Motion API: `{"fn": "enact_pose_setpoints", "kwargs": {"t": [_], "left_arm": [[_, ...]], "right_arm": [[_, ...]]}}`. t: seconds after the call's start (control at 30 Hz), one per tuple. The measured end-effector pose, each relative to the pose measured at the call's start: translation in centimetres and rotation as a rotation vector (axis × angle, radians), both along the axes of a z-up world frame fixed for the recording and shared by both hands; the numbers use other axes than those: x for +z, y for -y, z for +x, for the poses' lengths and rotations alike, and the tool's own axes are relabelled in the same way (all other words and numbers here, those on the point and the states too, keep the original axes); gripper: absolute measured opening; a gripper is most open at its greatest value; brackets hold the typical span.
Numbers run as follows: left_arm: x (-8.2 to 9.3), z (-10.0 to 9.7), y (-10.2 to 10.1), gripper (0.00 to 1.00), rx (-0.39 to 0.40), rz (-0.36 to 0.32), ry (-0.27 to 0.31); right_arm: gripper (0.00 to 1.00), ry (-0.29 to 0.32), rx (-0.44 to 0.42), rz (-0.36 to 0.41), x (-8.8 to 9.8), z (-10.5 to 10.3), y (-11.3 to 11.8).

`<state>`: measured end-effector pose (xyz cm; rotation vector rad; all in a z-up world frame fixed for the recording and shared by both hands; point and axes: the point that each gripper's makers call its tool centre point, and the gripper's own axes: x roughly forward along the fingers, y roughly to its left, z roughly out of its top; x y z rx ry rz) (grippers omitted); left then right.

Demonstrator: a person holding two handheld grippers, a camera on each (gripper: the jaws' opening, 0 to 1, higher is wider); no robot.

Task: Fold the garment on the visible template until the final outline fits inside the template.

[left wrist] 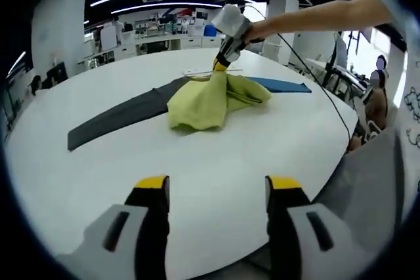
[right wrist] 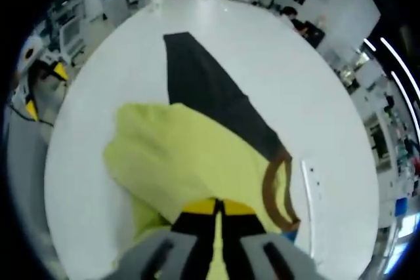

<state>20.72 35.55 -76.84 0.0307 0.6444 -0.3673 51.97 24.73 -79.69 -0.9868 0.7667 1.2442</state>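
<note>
Garment (left wrist: 209, 101), yellow-green and bunched at the frame centre, looks light and limp, so I judge its edge or collar is the best place to hold. The right gripper (left wrist: 220, 65) pinches its upper fold with closed jaws; the left gripper (left wrist: 218, 188) waits open and empty. It lies over the dark template (left wrist: 118, 119) on a smooth white table (left wrist: 79, 175), in an open office.
</note>
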Motion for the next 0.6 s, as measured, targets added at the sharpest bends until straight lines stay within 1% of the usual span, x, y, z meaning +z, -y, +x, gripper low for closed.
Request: {"fn": "enact_pose_setpoints", "kwargs": {"t": [0.07,0.23,0.4,0.6], "left_arm": [[-0.3,0.1,-0.1,0.55,0.001,0.001,-0.006],[-0.3,0.2,0.2,0.55,0.004,-0.006,-0.012],[-0.3,0.4,0.3,0.54,0.007,-0.009,-0.017],[-0.2,0.4,0.4,0.54,0.008,-0.010,-0.018]], "right_arm": [[0.00,-0.003,-0.010,-0.001,-0.4,0.1,0.1],[0.00,-0.011,-0.023,-0.010,-1.4,0.7,0.1],[0.00,-0.021,-0.031,-0.008,-1.7,0.4,0.1],[0.00,-0.026,-0.035,-0.008,-1.8,0.5,0.1]]}}
